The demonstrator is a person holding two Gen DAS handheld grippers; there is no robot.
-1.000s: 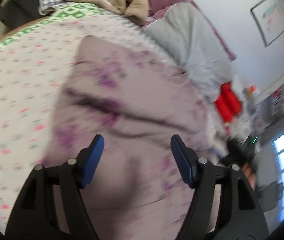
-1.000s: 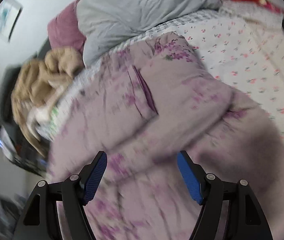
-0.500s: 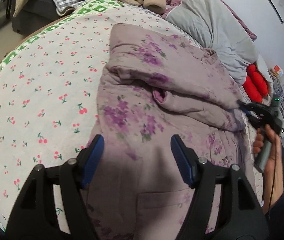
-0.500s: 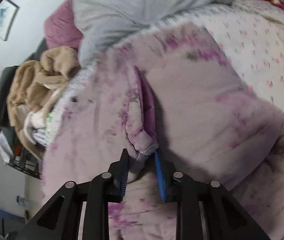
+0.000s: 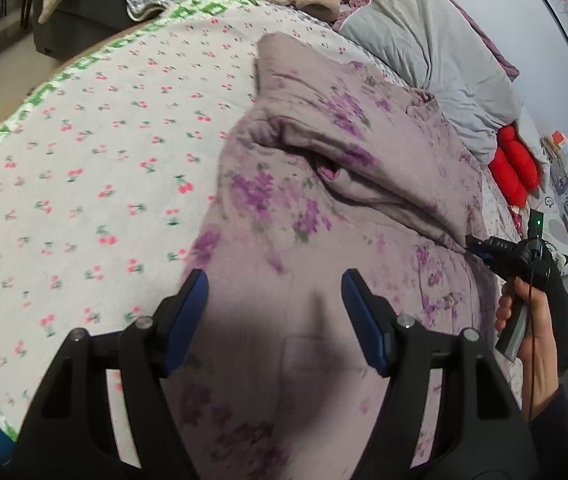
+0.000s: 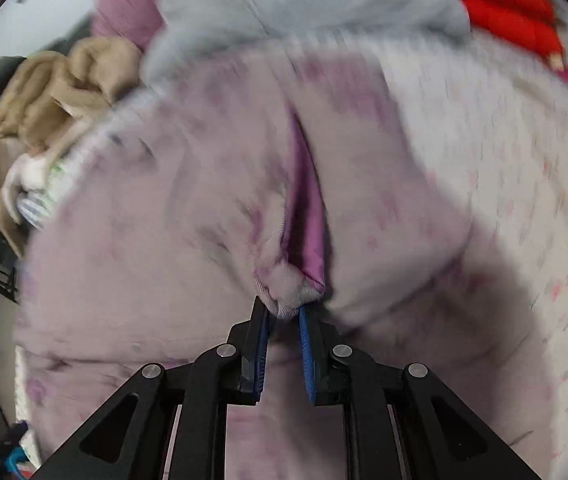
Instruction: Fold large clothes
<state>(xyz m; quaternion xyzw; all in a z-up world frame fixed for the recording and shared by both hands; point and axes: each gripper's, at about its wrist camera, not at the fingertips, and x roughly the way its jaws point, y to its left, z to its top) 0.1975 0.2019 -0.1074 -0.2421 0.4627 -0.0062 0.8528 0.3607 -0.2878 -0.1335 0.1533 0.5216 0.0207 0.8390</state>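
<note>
**Inspector A:** Starting with the left wrist view. The left gripper [image 5: 274,306] hovers with its jaws wide apart and nothing between them, low over the near part of the floral padded garment [image 5: 324,208]. The garment lies on the cherry-print bedsheet [image 5: 84,168], roughly mid-bed and to the right. 1 sleeve [image 5: 364,168] is laid across the body, cuff opening facing the camera. At the right edge a hand [image 5: 532,320] holds the right gripper [image 5: 480,249], its tip touching the garment's right edge.

**Inspector B:** Orientation of the garment?

**Inspector A:** Its long axis runs from the near edge away toward the grey duvet [image 5: 436,52] at the far right. The far end rises to a blunt corner. I judge the open left claw is placed to take a second hold so the 2 tools can fold together.

**Inspector B:** And the right wrist view?

**Inspector A:** Blurred, but legible. The right gripper [image 6: 284,316] is clamped on a bunched fabric edge [image 6: 288,284] of the same garment, a purple lining [image 6: 306,204] showing along the raised fold. That ridge runs straight away from the tool toward the grey duvet [image 6: 304,4]. The pinch on an edge, in my judgement, allows that side to be carried over. Tan blanket [image 6: 56,88] at far left, red cushion [image 6: 512,12] at far right, neither involved.
</note>
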